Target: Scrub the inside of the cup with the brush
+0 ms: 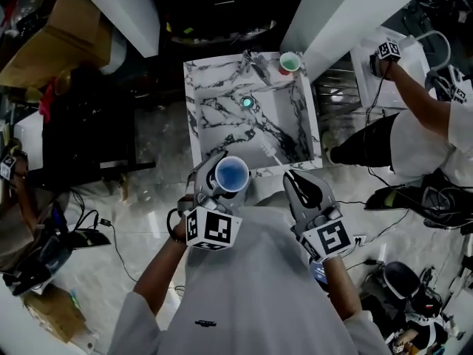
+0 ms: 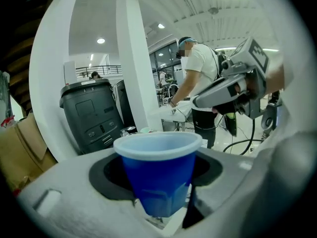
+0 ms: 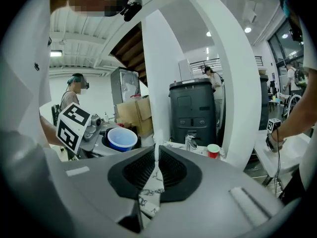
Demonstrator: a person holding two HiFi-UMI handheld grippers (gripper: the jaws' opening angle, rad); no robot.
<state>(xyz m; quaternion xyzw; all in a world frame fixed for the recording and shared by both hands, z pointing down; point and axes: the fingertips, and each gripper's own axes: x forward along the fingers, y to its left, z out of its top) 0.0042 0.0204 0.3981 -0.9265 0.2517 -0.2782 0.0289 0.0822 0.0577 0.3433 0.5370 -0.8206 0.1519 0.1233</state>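
Note:
A blue cup (image 1: 231, 173) with a white rim stands upright between the jaws of my left gripper (image 1: 222, 181), which is shut on it just in front of the marble sink (image 1: 214, 102). The left gripper view shows the cup (image 2: 157, 175) close up in the left gripper (image 2: 161, 202), with nothing visible inside it. A white brush (image 1: 269, 152) lies in the sink near its front right corner. My right gripper (image 1: 297, 179) hovers to the right of the cup, above the sink's front edge. Its jaws are shut with nothing between them in the right gripper view (image 3: 156, 175).
A faucet (image 1: 255, 63) and a small red cup (image 1: 289, 63) stand at the sink's back rim. A green drain (image 1: 247, 103) sits mid-basin. White pillars flank the sink. Another person (image 1: 421, 124) works at the right. Cables lie on the floor.

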